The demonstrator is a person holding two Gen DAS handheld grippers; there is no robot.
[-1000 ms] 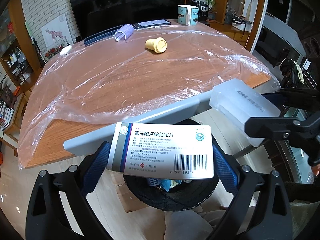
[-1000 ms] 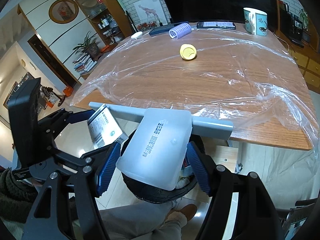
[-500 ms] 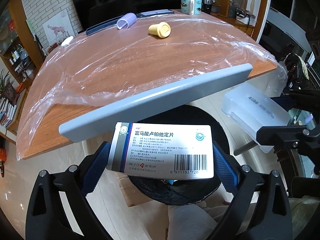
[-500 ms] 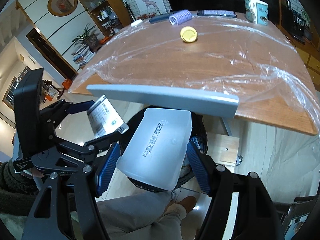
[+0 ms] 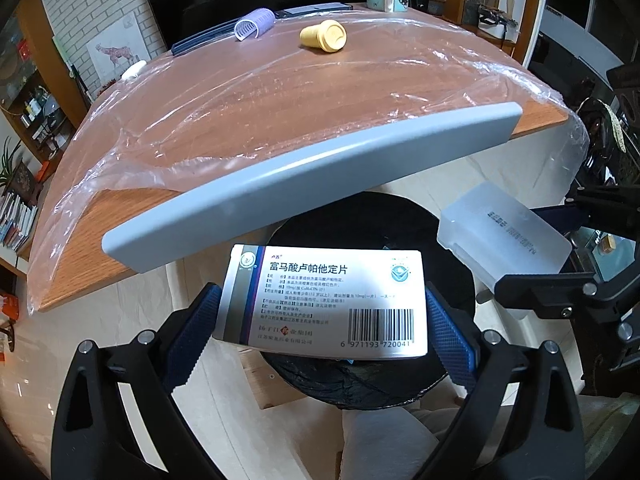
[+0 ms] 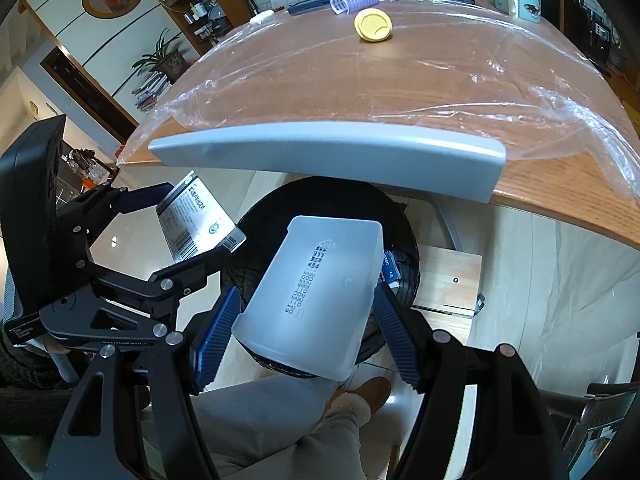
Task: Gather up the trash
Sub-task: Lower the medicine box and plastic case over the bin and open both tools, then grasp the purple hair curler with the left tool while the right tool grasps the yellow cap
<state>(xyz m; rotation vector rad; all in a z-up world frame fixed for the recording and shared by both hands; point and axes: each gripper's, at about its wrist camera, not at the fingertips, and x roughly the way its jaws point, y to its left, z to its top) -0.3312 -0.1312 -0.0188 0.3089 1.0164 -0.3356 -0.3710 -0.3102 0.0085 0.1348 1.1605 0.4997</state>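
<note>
Both grippers are sinking below the table edge [image 5: 536,130]. I'm clamping the left gripper [image 5: 324,322] on a glossy medicine box [image 5: 324,300], barcode 6971193720041, and the right gripper [image 6: 306,320] on a frosted plastic tub [image 6: 316,296], both over the black-lined bin [image 6: 408,236] beyond the jaws.

Medicine box [image 5: 326,300] over the bin [image 5: 372,376], plastic case [image 5: 502,236] at its 3 o'clock, table [image 5: 280,92] at 12, cup [image 5: 325,37] on it

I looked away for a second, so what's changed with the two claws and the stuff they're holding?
Both claws sank toward the black bin, below the table edge. Unchanged: left claw grips the medicine box; right claw grips the translucent plastic container. Nothing released.
</note>
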